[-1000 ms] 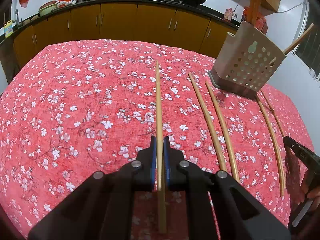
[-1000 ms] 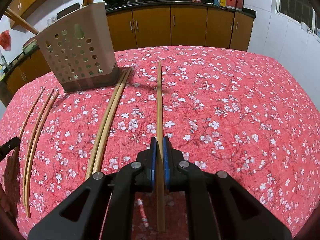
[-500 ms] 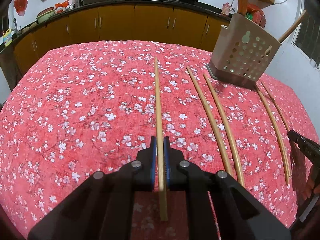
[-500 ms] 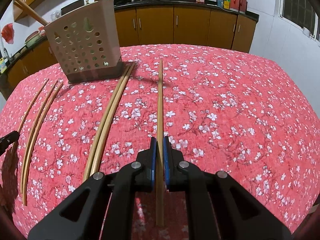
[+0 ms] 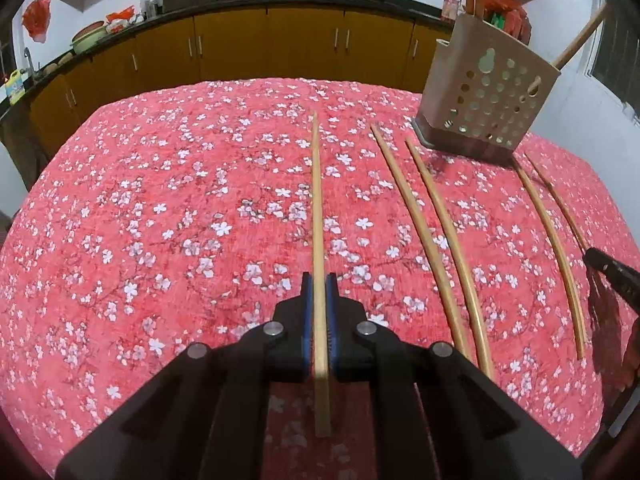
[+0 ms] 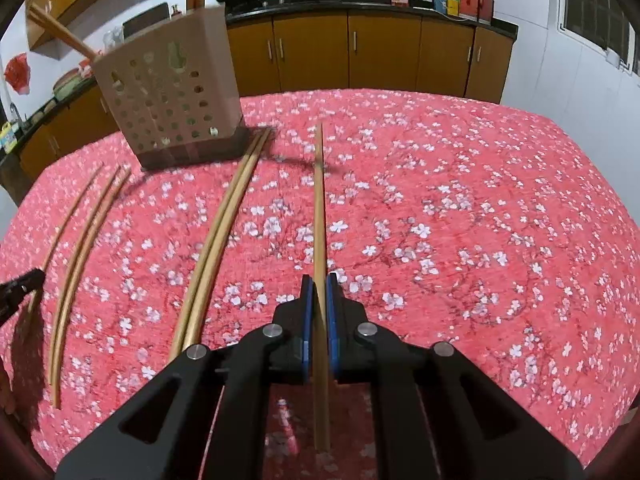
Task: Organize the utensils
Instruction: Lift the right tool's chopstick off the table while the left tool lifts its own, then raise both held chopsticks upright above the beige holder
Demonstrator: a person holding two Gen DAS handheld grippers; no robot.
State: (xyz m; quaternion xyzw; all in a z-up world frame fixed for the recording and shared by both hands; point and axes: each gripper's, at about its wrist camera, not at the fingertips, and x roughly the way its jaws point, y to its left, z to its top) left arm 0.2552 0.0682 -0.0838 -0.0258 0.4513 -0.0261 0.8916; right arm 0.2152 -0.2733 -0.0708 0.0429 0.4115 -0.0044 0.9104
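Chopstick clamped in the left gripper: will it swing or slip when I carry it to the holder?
The chopstick looks stiff, thin wood, so it probably won't flex. The left gripper pinches it near one end, leaving most of its length ahead, so it may pivot if jolted. It looks smooth; twisting could let it slide before the perforated holder.

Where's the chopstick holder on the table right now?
The chopstick holder stands at the far right of the table in the left wrist view and far left in the right wrist view, just past the tips of the loose chopsticks.
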